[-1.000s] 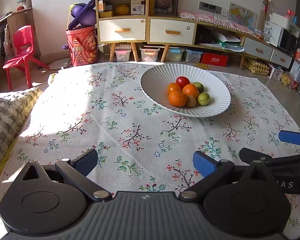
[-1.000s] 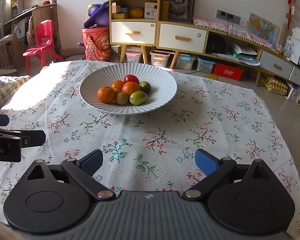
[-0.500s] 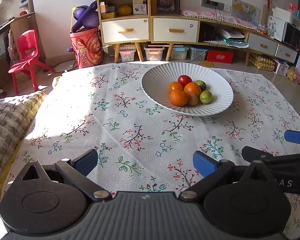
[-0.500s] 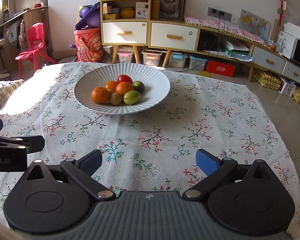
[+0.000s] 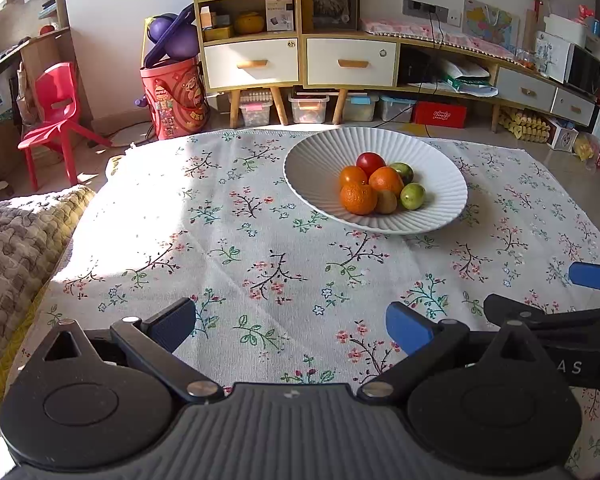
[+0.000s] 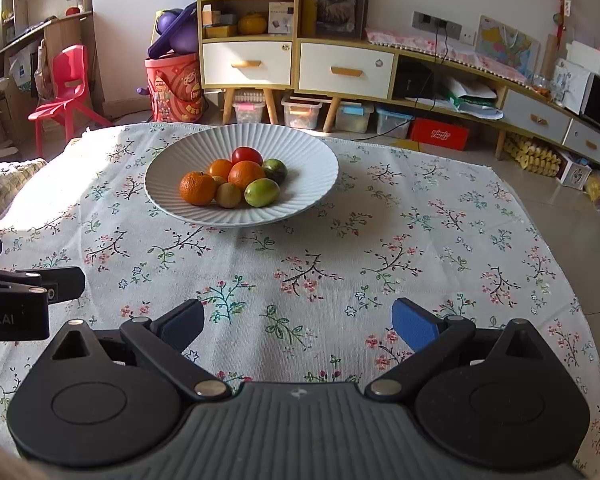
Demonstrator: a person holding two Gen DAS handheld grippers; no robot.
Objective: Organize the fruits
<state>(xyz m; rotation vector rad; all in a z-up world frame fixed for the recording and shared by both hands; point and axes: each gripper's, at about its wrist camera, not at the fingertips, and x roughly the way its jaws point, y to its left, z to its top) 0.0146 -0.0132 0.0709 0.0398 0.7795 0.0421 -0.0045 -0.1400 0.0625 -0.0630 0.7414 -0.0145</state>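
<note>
**Q:** While both claws hung over the near edge, what lay on the table, and why there?

**A:** A floral tablecloth [image 6: 380, 240] covered the whole table. On its far half sat a wide white ribbed bowl [image 6: 316, 152], left of centre in the right wrist view and right of centre in the left wrist view. That likely put it within reach of both hands. Its sloping walls had gathered all the fruit into one touching cluster at the bottom.

**Q:** Which fruits, biggest first?

**A:** A mandarin [image 6: 197, 188] sat at the near left of the pile, with two more oranges behind it. A red tomato-like fruit [image 6: 247, 155] sat farthest back. A green fruit [image 6: 261, 192] sat near right, a darker green one behind it, and a small brown kiwi-like fruit [image 6: 228, 195] at the near front.

**Q:** And the claws?

**A:** The left gripper [image 5: 290, 322] and right gripper [image 6: 298, 320] each held blue pads spread wide, gripping nothing, well short of the bowl. I judged the fruit already gathered, so they seemed parked rather than reaching.
</note>
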